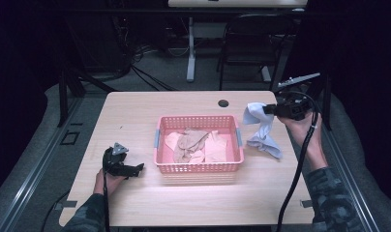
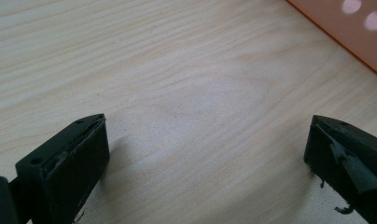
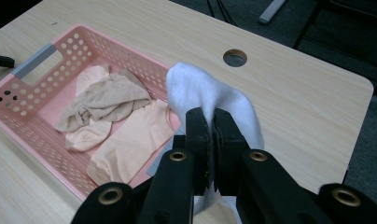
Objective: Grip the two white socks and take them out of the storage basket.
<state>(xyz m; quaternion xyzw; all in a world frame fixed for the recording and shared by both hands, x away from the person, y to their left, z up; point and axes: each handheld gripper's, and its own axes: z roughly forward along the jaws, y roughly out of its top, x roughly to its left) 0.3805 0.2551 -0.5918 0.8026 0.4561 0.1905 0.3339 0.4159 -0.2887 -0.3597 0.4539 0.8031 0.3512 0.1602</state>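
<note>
The right gripper [image 1: 267, 109] is clamped on a white sock [image 1: 261, 130] that hangs below it, just right of the basket [image 1: 198, 168]; the left gripper [image 1: 138, 168] rests open.

Bare table [image 1: 193, 203] lies open around the pink basket [image 1: 198, 166], the 1 obstacle.

Matt pale wood-grain table [image 1: 135, 116], perforated pink plastic basket [image 1: 199, 167], soft white cloth sock [image 3: 196, 91], beige cloth socks [image 3: 107, 100]

No legible text, no labels, no brand marks, no numbers, no signs on any surface in the high view, left gripper view or right gripper view
</note>
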